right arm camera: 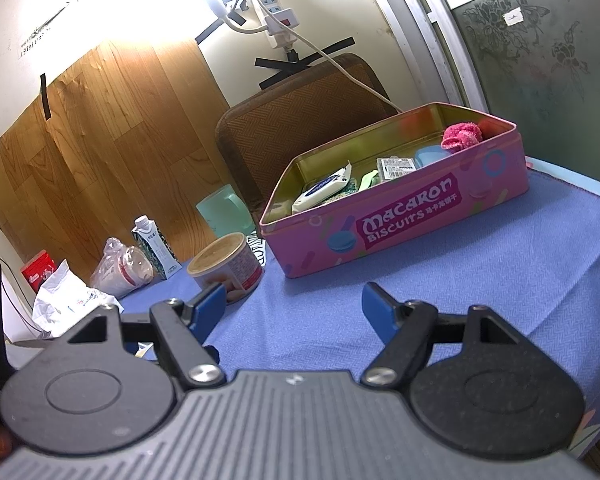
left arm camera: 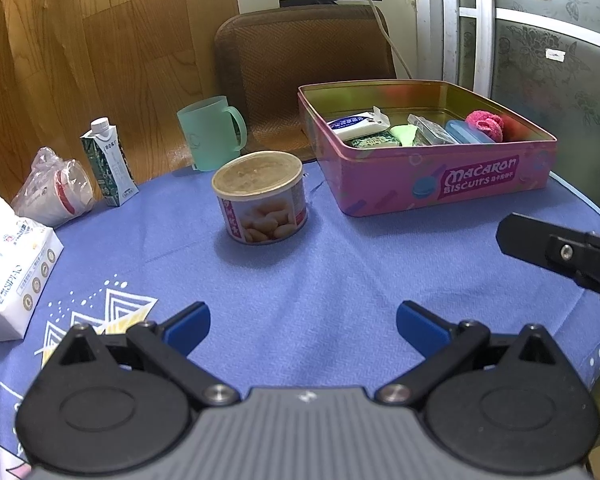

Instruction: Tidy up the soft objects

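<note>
A pink "Macaron Biscuits" tin (left arm camera: pixel 480 184) (right arm camera: pixel 412 220) stands open on the blue tablecloth at the back right. Inside lie a pink fluffy ball (left arm camera: pixel 486 124) (right arm camera: pixel 462 136), a white tissue pack (left arm camera: pixel 356 125) (right arm camera: pixel 324 188), a green soft item (left arm camera: pixel 405 134), a clear packet (right arm camera: pixel 398 168) and a blue lid (left arm camera: pixel 468 132). A white tissue package (left arm camera: pixel 8 264) lies at the left edge. My left gripper (left arm camera: pixel 303 324) is open and empty above the cloth. My right gripper (right arm camera: pixel 294 308) is open and empty, also seen at the right of the left wrist view (left arm camera: pixel 556 248).
A peanut can (left arm camera: pixel 260 198) (right arm camera: pixel 226 266) stands mid-table. A green mug (left arm camera: pixel 212 138), a small carton (left arm camera: pixel 108 162) and bagged paper cups (left arm camera: pixel 56 194) stand at the back left. A brown chair back (left arm camera: pixel 304 64) is behind the table.
</note>
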A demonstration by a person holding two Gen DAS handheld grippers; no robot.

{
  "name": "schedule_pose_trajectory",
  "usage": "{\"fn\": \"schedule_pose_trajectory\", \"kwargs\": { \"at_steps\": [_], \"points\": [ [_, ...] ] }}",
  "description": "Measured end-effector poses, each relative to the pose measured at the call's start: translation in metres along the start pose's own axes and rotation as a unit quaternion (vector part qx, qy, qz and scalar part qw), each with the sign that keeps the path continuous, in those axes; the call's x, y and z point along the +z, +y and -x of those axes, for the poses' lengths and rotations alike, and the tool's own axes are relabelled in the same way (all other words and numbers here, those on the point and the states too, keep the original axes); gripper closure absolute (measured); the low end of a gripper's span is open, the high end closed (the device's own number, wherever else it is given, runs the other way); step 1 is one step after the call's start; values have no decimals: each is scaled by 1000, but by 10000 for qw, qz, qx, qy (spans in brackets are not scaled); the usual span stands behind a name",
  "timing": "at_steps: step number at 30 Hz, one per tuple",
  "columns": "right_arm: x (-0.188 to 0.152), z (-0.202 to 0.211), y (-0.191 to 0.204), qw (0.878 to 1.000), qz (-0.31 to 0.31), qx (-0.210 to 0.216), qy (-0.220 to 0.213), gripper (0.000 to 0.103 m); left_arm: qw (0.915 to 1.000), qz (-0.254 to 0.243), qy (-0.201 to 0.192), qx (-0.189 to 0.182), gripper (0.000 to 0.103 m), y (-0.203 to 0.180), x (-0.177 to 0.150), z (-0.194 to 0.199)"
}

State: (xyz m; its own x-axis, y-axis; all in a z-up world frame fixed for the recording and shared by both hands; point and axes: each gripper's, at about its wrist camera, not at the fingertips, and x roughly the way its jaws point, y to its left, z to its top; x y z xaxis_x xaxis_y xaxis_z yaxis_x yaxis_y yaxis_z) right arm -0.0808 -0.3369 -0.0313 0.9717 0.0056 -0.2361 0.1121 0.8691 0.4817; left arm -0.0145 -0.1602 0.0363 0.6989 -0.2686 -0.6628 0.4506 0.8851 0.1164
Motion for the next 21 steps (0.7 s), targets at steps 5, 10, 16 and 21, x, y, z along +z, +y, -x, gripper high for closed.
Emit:
{"fn": "schedule_pose_trajectory", "kwargs": {
  "at_steps": [5,10,16,21],
  "points": [
    [0,0,0,10000,2,0,-1,26,10000,-1,3,-8,0,0,0,0],
    [1,-1,-1,10000,-3,8,20,26,10000,-5,8,-11,0,0,0,0],
    [2,-3,-4,10000,-25,18,45,26,10000,-9,53,-77,0,3,0,-1],
    [3,-3,-7,10000,-57,23,66,26,9998,-39,103,-157,0,5,0,-3]
  ]
}}
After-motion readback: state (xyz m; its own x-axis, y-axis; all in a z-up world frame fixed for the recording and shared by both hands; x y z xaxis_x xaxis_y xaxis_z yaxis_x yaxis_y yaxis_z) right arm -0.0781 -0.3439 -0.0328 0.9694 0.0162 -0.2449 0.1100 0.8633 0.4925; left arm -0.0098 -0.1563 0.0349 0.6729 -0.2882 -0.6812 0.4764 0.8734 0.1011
